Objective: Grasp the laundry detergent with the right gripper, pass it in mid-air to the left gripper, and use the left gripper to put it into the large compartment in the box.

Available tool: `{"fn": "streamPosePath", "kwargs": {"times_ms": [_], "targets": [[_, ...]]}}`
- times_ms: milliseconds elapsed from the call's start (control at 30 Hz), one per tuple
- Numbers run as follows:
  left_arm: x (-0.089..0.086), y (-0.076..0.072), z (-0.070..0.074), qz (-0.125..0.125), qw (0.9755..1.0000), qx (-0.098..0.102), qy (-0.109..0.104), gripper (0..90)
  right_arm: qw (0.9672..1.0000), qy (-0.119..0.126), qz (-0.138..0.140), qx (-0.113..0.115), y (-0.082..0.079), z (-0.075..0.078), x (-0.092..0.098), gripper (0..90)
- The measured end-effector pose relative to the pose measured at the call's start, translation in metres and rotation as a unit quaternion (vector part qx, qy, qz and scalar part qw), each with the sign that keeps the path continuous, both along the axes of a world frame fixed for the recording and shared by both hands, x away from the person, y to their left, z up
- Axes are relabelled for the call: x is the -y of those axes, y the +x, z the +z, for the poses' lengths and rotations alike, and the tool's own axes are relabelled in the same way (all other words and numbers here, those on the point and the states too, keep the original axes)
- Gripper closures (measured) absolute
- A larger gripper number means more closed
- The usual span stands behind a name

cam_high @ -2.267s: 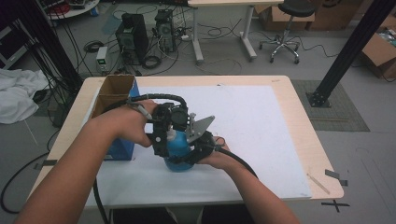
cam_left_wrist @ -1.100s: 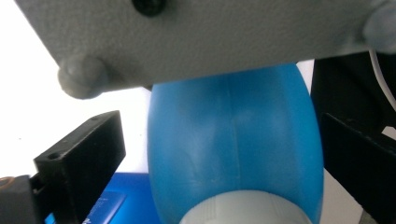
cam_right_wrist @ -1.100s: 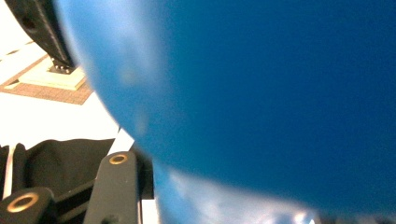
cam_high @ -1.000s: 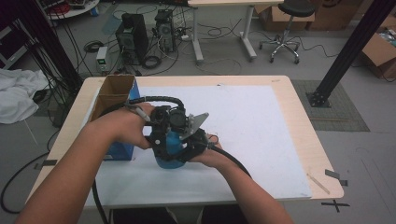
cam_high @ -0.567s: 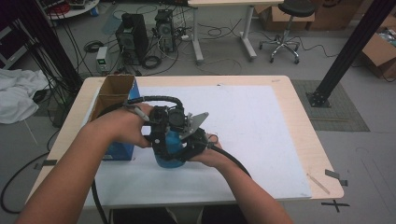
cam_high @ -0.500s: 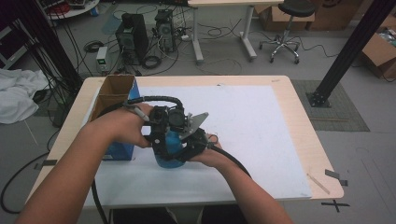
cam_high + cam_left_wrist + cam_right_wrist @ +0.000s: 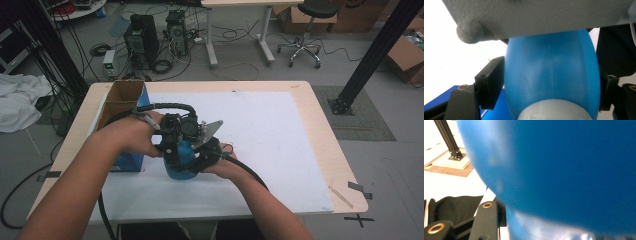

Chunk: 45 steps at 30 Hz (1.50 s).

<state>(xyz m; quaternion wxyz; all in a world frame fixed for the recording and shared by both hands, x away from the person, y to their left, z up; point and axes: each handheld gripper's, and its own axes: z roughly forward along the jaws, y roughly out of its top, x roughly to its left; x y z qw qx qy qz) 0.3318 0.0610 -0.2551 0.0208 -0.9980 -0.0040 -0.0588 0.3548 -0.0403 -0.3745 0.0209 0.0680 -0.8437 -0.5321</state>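
Note:
A blue plastic bottle (image 7: 179, 161) with a pale grey cap (image 7: 554, 112) stands on the white sheet, left of the table's middle. My left gripper (image 7: 172, 142) comes in from the left and is shut on it. In the left gripper view its black pads (image 7: 489, 83) press both sides of the bottle's rounded body (image 7: 550, 72). My right gripper (image 7: 202, 152) holds the bottle from the right, its grey three-cornered plate (image 7: 210, 131) above. In the right gripper view the bottle (image 7: 564, 170) sits blurred and very close, with one finger (image 7: 486, 220) against its edge. The other finger is hidden.
An open blue cardboard box (image 7: 122, 107) stands just left of the bottle, touching my left hand. A white sheet (image 7: 280, 140) covers most of the wooden table (image 7: 327, 150), bare to the right and front. A black post base (image 7: 345, 106) stands beyond the right edge.
The bottle and both grippers have shifted slightly left and away from the person over the last two seconds. In the last half second nothing has visibly moved.

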Motion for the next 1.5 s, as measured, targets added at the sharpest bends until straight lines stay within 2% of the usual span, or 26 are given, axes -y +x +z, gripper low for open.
{"fn": "streamPosePath", "kwargs": {"times_ms": [467, 533, 733, 833, 1000, 1200, 1233, 1267, 1300, 1333, 1467, 1500], "targets": [[0.000, -0.001, 0.001, 0.006, 1.0000, 0.003, 0.003, 29.7, 1.0000, 0.001, -0.001, -0.001, 0.000, 0.001, -0.001, 46.4], [0.000, -0.002, 0.001, -0.002, 1.0000, -0.003, 0.002, 37.0, 1.0000, -0.002, -0.002, -0.003, -0.001, 0.001, -0.001, 46.4], [0.001, -0.003, 0.002, -0.001, 1.0000, 0.000, 0.004, 37.9, 1.0000, 0.002, -0.004, 0.006, -0.001, 0.002, -0.001, 46.4], [0.003, -0.002, 0.004, 0.001, 0.9999, -0.001, 0.012, 38.3, 1.0000, 0.004, -0.005, 0.006, -0.002, 0.003, -0.001, 46.4], [0.004, -0.001, 0.005, 0.010, 0.9999, -0.002, 0.011, 39.0, 0.9999, 0.007, -0.007, 0.004, -0.001, 0.003, 0.000, 46.3], [0.006, 0.000, 0.007, 0.013, 0.9997, -0.007, 0.021, 39.3, 0.9998, 0.015, -0.008, 0.005, -0.001, 0.003, 0.001, 45.6], [0.007, 0.000, 0.007, 0.013, 0.9996, -0.008, 0.022, 39.3, 0.9996, 0.026, -0.003, 0.015, 0.001, 0.003, 0.000, 45.3], [0.007, 0.000, 0.008, 0.014, 0.9996, -0.007, 0.022, 39.3, 0.9998, 0.018, -0.006, 0.004, -0.001, 0.003, 0.000, 44.8], [0.007, 0.000, 0.008, 0.014, 0.9996, -0.007, 0.021, 39.4, 0.9998, 0.019, -0.009, 0.004, -0.002, 0.003, 0.001, 44.5], [0.006, 0.000, 0.009, 0.016, 0.9996, -0.008, 0.020, 39.4, 0.9994, 0.030, -0.002, 0.016, 0.001, 0.004, 0.000, 44.1], [0.006, 0.001, 0.012, 0.021, 0.9996, -0.009, 0.018, 39.4, 0.9992, 0.035, -0.003, 0.020, 0.000, 0.005, 0.001, 42.7], [0.006, 0.001, 0.013, 0.021, 0.9996, -0.008, 0.019, 39.4, 0.9992, 0.034, -0.004, 0.021, 0.001, 0.005, 0.002, 40.0]]}}
